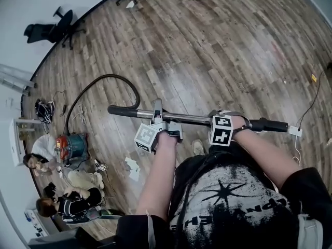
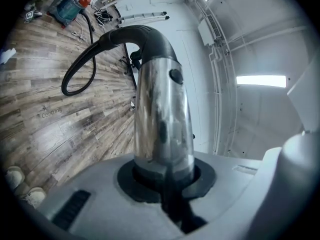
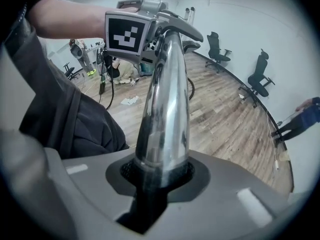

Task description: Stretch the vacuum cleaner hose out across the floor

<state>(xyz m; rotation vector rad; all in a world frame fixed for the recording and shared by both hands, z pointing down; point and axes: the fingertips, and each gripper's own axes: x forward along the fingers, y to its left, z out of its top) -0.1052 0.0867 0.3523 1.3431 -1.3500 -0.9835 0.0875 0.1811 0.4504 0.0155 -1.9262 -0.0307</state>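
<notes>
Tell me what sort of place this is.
Probably a large, mostly bare office or lab room. It has a wood-plank floor, rolling office chairs along a curved white wall, and strip lights overhead.

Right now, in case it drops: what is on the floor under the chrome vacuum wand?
Wood floor, one shoe and a white paper scrap show below the wand. The person's shirt and arms cover the rest.
</notes>
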